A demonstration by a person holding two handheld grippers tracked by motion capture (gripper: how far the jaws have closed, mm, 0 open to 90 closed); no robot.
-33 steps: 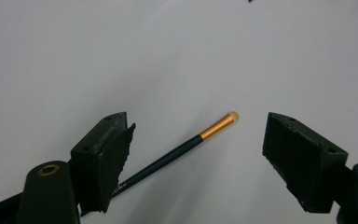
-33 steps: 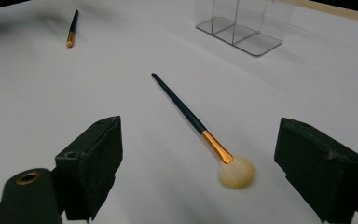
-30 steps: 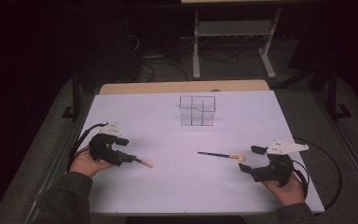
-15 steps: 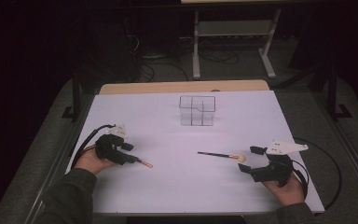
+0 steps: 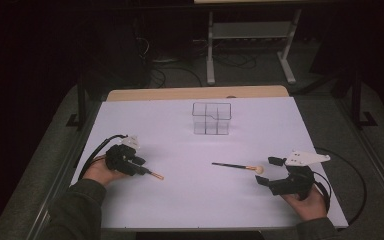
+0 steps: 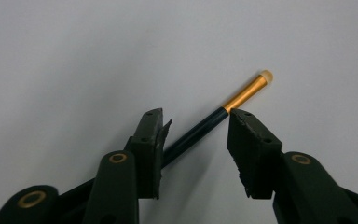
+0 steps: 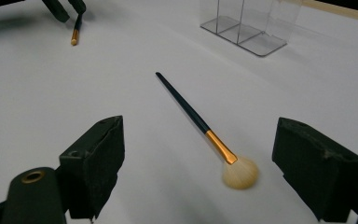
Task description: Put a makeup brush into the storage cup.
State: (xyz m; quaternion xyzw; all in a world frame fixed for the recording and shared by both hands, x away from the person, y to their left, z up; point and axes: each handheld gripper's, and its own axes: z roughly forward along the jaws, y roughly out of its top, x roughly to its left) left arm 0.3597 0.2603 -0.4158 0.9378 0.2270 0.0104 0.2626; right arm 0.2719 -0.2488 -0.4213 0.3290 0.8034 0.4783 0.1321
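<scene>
At the table's left, the left gripper [image 5: 142,169] rests low on the white table [image 5: 190,200], held in the person's left hand [image 5: 97,172]. Its jaws stand apart around a small brush [image 6: 223,112] with a dark handle and gold ferrule; the left jaw seems to touch the handle, while the right jaw sits just beside the ferrule with a gap showing. The brush tip pokes out past the jaws toward the middle of the table, lying flat on the sheet.

Toward the middle, at the far side, a clear organizer [image 5: 211,118] with 4 or so compartments stands upright, well apart from both grippers, with bare sheet between it and either brush.

Right of centre lies a powder brush [image 5: 237,166], its dark handle pointing left and its pale fluffy head toward the right gripper [image 5: 268,171]. That gripper's jaws are spread wide, with the head lying between them but touching neither. The person's right hand [image 5: 307,202] holds it near the table's front right corner, its cable [image 5: 352,170] looping off the edge.
</scene>
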